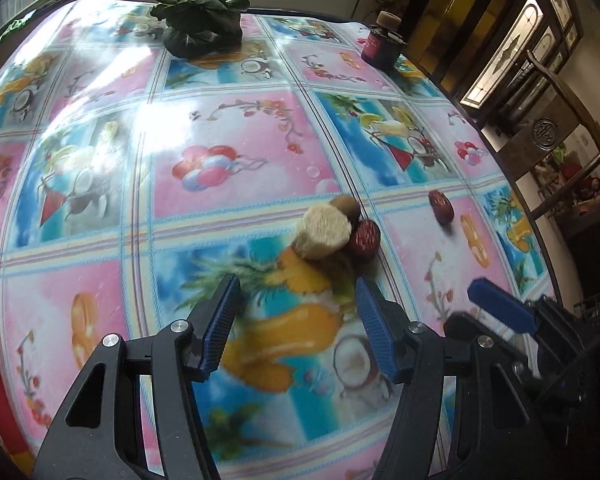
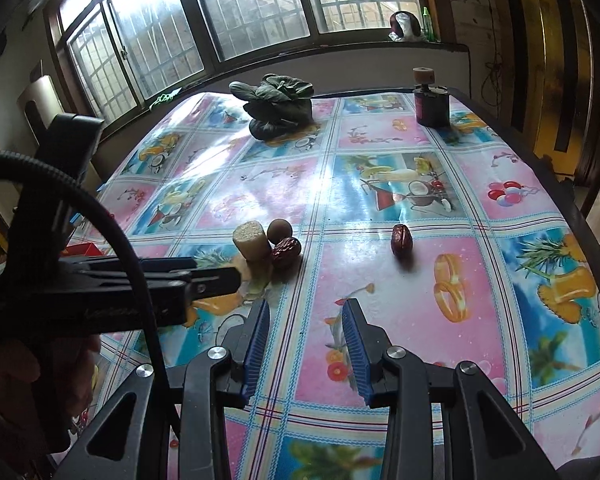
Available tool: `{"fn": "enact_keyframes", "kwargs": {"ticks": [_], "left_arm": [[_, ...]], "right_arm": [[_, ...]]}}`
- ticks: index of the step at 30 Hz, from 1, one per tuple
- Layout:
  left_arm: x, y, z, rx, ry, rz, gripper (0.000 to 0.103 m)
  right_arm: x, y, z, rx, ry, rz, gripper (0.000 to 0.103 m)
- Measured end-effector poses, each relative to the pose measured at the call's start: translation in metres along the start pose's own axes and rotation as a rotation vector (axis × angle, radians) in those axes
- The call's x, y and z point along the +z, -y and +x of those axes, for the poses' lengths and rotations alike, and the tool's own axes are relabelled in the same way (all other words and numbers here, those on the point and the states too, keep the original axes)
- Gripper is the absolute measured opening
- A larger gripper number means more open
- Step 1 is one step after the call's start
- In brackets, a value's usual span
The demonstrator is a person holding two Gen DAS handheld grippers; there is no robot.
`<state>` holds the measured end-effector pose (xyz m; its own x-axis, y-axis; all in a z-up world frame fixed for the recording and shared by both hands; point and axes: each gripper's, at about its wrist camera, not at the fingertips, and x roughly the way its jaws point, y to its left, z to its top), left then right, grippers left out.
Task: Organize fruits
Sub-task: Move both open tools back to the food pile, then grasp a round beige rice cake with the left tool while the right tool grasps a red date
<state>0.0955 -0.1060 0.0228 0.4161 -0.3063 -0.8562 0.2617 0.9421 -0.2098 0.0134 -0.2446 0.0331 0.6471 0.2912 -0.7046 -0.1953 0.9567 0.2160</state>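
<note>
Left gripper [image 1: 296, 324] hovered with its blue-padded jaws parted and nothing between them, angled down at a small cluster just ahead on the patterned tablecloth [image 1: 236, 128]. Leftmost in that cluster stood a pale corn-cob section [image 1: 323, 232], a stubby cylinder with a rough cut face; it looked stiff and light, so a hold across its curved sides, pads square to its axis, would probably seat well. Touching it behind sat a small round brown fruit [image 1: 346, 206], likely smooth, hard-shelled and apt to roll, so it would want a centred pinch across its widest part. Beside these, in contact with the cob, lay a wrinkled red date [image 1: 364, 238]; its skin seemed leathery and slightly yielding, and a grip across the short axis appeared safest. Because the three were packed together, closing on one risked nudging the others. Further right, well apart from the cluster, a second red date [image 2: 401, 240] lay alone with open cloth all round it, the easier pick. Right gripper [image 2: 306, 344] was likewise unloaded, its jaws moderately parted above bare cloth, aimed roughly between the cluster and the lone date.
</note>
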Motion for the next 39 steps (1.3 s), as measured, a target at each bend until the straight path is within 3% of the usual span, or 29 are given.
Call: {"fn": "enact_keyframes", "kwargs": {"ticks": [11, 13, 24, 31, 32, 33, 39], "left_arm": [[0.017, 0.003, 0.014, -0.006, 0.088, 0.055, 0.058], [0.015, 0.003, 0.013, 0.009, 0.095, 0.068, 0.029], [-0.006, -0.029, -0.014, 0.078, 0.080, 0.005, 0.029], [-0.018, -0.035, -0.021, 0.089, 0.071, 0.001, 0.029], [-0.019, -0.036, -0.021, 0.091, 0.072, 0.001, 0.029], [-0.019, -0.037, -0.022, 0.092, 0.073, -0.001, 0.029], [-0.025, -0.038, -0.030, 0.103, 0.081, -0.007, 0.029]], "right_arm": [[0.008, 0.012, 0.010, 0.012, -0.008, 0.016, 0.037], [0.008, 0.012, 0.012, 0.016, -0.015, 0.014, 0.037], [0.032, -0.009, 0.044, 0.036, -0.048, -0.068, 0.037], [0.047, -0.012, 0.076, -0.027, -0.096, -0.163, 0.036], [0.046, -0.011, 0.079, -0.018, -0.108, -0.164, 0.036], [0.045, -0.012, 0.079, -0.018, -0.092, -0.168, 0.027], [0.040, -0.017, 0.069, 0.006, -0.091, -0.156, 0.027]]}}
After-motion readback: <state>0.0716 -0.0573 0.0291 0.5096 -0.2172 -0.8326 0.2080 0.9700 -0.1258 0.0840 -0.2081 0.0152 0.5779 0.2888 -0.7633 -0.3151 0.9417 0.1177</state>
